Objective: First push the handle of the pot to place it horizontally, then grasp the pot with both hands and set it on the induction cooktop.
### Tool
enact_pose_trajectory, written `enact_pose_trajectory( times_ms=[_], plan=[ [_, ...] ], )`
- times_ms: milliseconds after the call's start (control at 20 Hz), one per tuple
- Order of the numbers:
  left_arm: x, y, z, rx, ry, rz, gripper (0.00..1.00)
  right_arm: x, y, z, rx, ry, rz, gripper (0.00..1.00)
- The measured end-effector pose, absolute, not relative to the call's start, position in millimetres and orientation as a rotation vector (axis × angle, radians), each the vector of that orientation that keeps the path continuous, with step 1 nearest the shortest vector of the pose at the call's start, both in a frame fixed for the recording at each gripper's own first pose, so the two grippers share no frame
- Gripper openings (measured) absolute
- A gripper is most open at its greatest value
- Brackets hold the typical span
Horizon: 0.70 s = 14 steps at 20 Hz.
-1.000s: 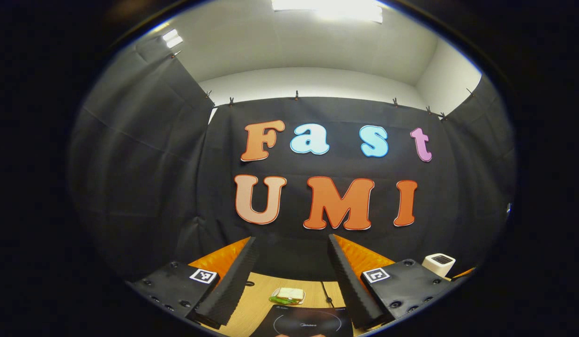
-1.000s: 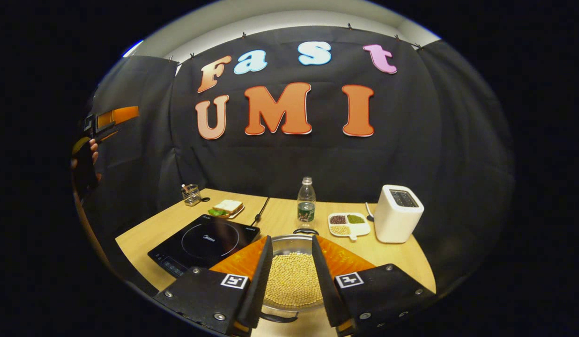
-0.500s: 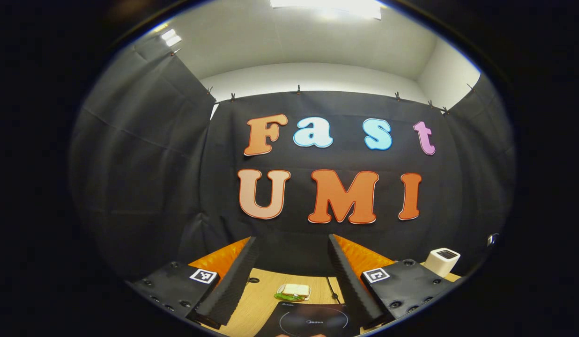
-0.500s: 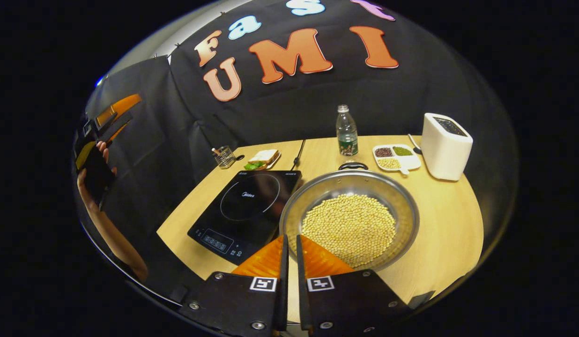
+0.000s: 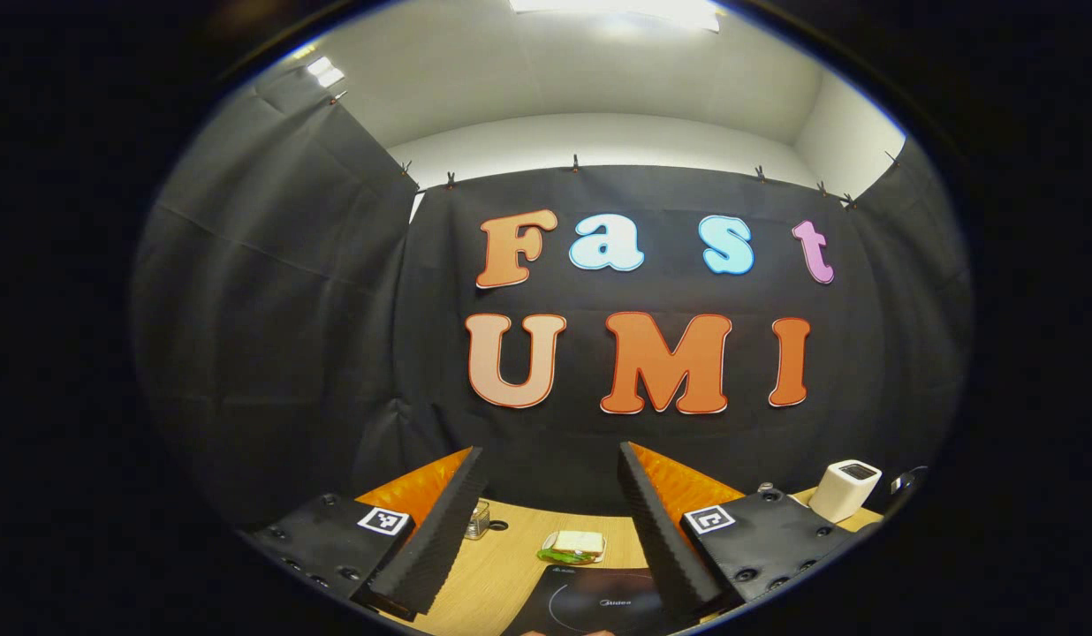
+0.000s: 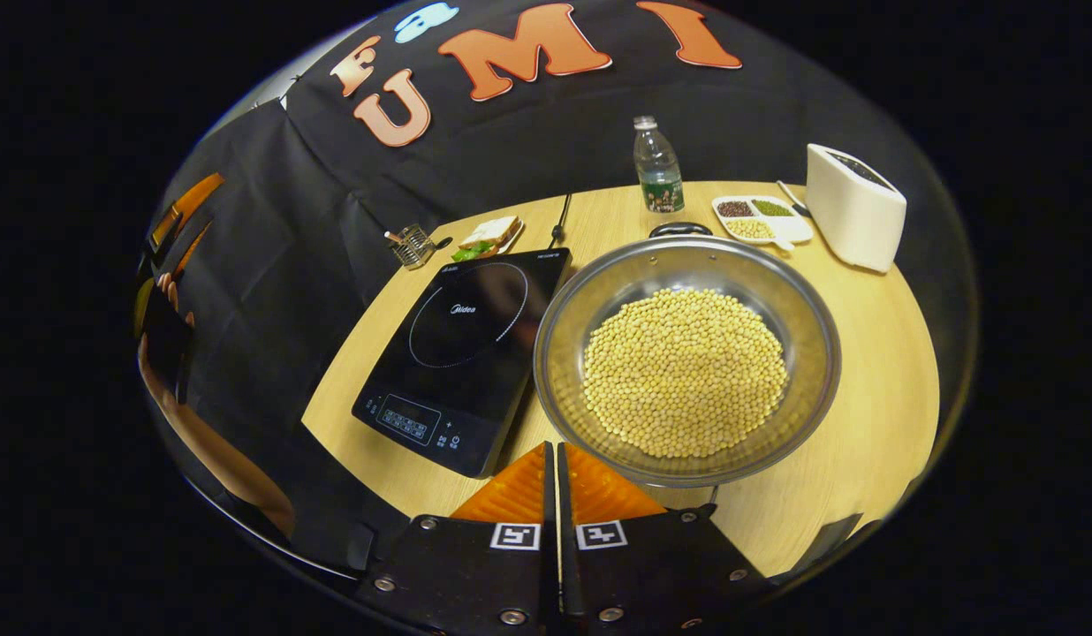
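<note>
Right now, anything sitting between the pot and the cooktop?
Nothing visible. In the right gripper view the pot of beans stands directly beside the induction cooktop, rim nearly at its edge. The cooktop's glass is bare; sandwich plate and bottle stand farther back.

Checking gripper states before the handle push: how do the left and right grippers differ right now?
1. The left gripper has its fingers spread wide; the right gripper has them pressed together with nothing between.
2. The left gripper points level at the booth wall above the table; the right gripper tilts down, just short of the pot of beans.
Both have orange fingers and black, marker-tagged bodies.
</note>
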<state>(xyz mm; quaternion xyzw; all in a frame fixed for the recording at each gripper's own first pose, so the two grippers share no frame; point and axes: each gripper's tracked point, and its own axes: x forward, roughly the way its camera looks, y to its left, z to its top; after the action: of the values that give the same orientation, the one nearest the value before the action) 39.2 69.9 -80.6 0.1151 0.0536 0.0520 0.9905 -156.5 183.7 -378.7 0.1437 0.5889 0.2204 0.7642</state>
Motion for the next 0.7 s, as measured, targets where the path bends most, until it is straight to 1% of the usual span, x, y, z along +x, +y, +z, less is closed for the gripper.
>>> enact_pose_trajectory(
  times_ms=[100,250,500,700],
  plan=[
    [39,75,-81,0.240,0.113,0.114,0.97,-168,198,-380,0.382,1.344,0.517,0.01],
    [39,81,-83,0.238,0.119,0.120,0.97,-167,194,-397,0.328,1.369,0.489,0.01],
    [40,90,-86,0.238,0.127,0.131,0.98,-170,195,-403,0.332,1.423,0.459,0.01],
    [45,94,-101,0.207,0.156,0.135,0.97,-177,193,-414,0.324,1.475,0.424,0.01]
  ],
)
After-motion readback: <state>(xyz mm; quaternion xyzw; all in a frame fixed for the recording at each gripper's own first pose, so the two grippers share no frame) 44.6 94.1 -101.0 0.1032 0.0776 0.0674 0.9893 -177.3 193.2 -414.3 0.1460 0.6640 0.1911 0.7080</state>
